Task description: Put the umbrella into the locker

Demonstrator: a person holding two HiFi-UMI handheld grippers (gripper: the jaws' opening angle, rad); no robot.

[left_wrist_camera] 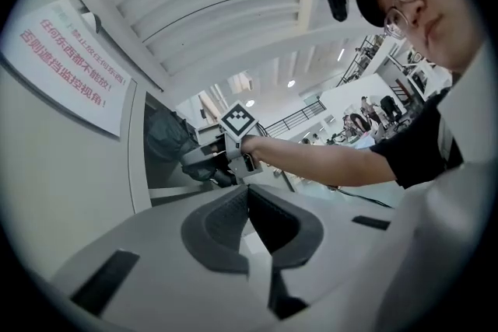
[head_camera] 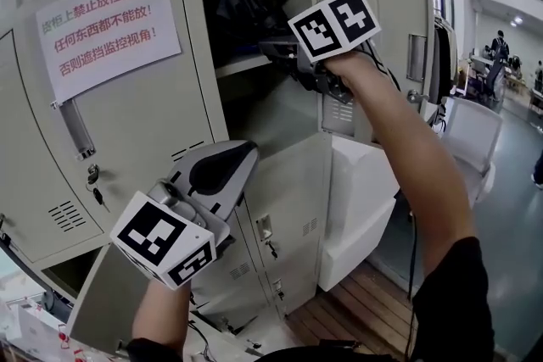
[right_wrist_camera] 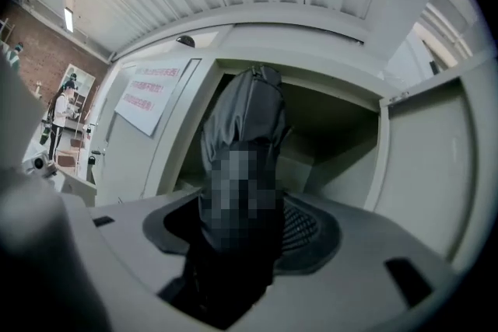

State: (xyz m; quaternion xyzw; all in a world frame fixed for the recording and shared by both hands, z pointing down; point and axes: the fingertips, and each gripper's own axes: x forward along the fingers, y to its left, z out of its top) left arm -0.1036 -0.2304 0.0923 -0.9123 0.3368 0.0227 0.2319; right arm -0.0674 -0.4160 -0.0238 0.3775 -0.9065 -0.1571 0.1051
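The umbrella (right_wrist_camera: 245,109), dark and folded, is pinched in the right gripper (head_camera: 280,48) and pokes up into the locker (head_camera: 191,97), in its open upper compartment above the shelf (head_camera: 242,64). Looks like the placing step. Next, I'd say, ease it deeper and let go. The left gripper (left_wrist_camera: 247,202) hangs low, pressed together on nothing.

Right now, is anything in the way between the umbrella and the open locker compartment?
Nothing visible is. The locker door is swung wide open, and the umbrella, gripped in the jaws of the right gripper, points into the upper compartment above its shelf. The left gripper is low, clear of the opening.
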